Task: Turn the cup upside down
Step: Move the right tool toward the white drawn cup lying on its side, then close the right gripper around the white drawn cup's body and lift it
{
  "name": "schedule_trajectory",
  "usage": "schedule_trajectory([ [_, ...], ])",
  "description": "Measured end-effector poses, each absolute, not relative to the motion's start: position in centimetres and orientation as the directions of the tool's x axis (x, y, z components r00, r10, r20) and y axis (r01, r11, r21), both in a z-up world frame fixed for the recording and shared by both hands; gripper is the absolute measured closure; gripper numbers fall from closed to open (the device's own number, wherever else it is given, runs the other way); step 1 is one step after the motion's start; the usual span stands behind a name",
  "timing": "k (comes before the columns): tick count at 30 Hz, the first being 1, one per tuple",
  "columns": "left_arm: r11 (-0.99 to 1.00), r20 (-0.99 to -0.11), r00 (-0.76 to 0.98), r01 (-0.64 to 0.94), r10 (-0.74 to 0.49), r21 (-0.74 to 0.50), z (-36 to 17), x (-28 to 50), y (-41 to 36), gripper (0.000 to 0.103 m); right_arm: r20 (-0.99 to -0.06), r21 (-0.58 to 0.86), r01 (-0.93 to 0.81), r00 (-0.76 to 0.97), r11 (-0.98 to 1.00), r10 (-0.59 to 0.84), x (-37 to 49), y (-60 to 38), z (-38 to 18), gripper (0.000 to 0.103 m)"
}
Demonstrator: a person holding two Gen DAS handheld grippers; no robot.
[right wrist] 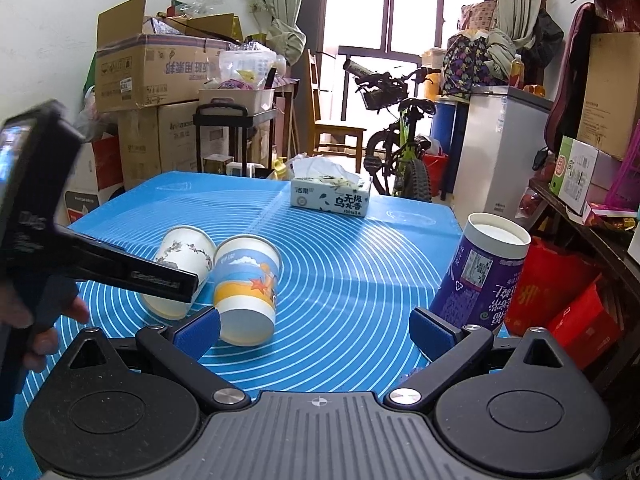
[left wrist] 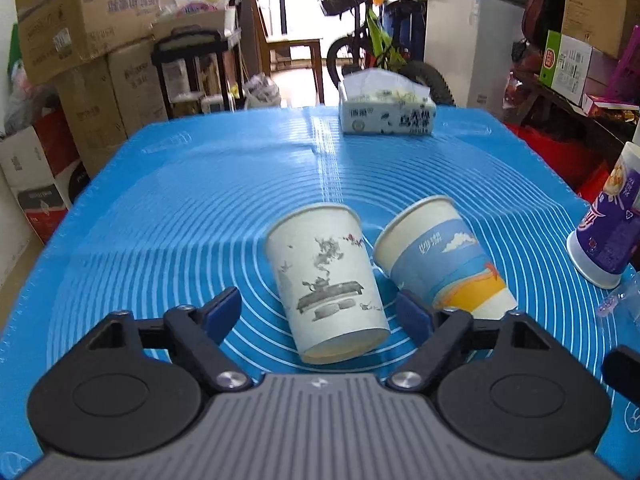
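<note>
A white paper cup with grey ink drawing (left wrist: 326,280) stands upside down on the blue mat (left wrist: 160,208), base up, wide rim on the mat. My left gripper (left wrist: 320,312) is open with its fingers either side of this cup, not touching it. A blue and orange paper cup (left wrist: 444,260) stands upside down just right of it. Both cups show in the right wrist view, the white cup (right wrist: 180,256) partly behind the left tool and the blue cup (right wrist: 248,284) beside it. My right gripper (right wrist: 316,332) is open and empty, near the blue cup.
A purple cup (right wrist: 484,272) stands upside down at the mat's right edge and also shows in the left wrist view (left wrist: 612,224). A tissue box (right wrist: 332,196) sits at the far side of the mat. Cardboard boxes (right wrist: 160,72) and a bicycle (right wrist: 400,140) stand beyond the table.
</note>
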State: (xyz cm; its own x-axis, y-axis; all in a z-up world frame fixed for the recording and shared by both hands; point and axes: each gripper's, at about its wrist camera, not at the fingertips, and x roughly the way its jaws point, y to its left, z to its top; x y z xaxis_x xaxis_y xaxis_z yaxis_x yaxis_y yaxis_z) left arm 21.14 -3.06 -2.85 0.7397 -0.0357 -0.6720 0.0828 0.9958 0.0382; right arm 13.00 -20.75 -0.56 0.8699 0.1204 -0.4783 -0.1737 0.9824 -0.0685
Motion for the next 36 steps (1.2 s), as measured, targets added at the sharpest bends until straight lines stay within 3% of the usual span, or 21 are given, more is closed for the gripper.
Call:
schedule_trajectory([
  [2, 0.996, -0.688, 0.724, 0.087, -0.056, 0.01, -3.2, 21.5, -2.8, 0.035, -0.479, -0.069, -0.174, 0.869, 0.982, 0.12, 13.0, -20.7, -0.5, 0.001],
  [5, 0.995, -0.7, 0.709, 0.1, -0.086, -0.021, -3.6, 21.6, -2.6, 0.043, -0.481, -0.07, -0.171, 0.869, 0.983, 0.117, 13.1, -20.7, -0.4, 0.001],
  [13, 0.997, -0.666, 0.743, 0.075, -0.065, -0.013, -2.1, 19.9, -2.0, 0.044, -0.477, -0.077, -0.17, 0.872, 0.982, 0.113, 12.3, -20.9, -0.1, 0.001],
  [22, 0.994, -0.647, 0.757, 0.11, -0.093, -0.014, -0.3, 12.1, -1.2, 0.044, -0.471, -0.099, -0.196, 0.873, 0.976, 0.128, 9.4, -20.4, 0.8, 0.001],
  [36, 0.993, -0.66, 0.747, 0.12, -0.082, 0.013, -3.0, 7.7, -2.2, 0.044, -0.53, -0.079, -0.224, 0.834, 0.971, 0.149, 5.6, -20.1, -0.1, 0.001],
])
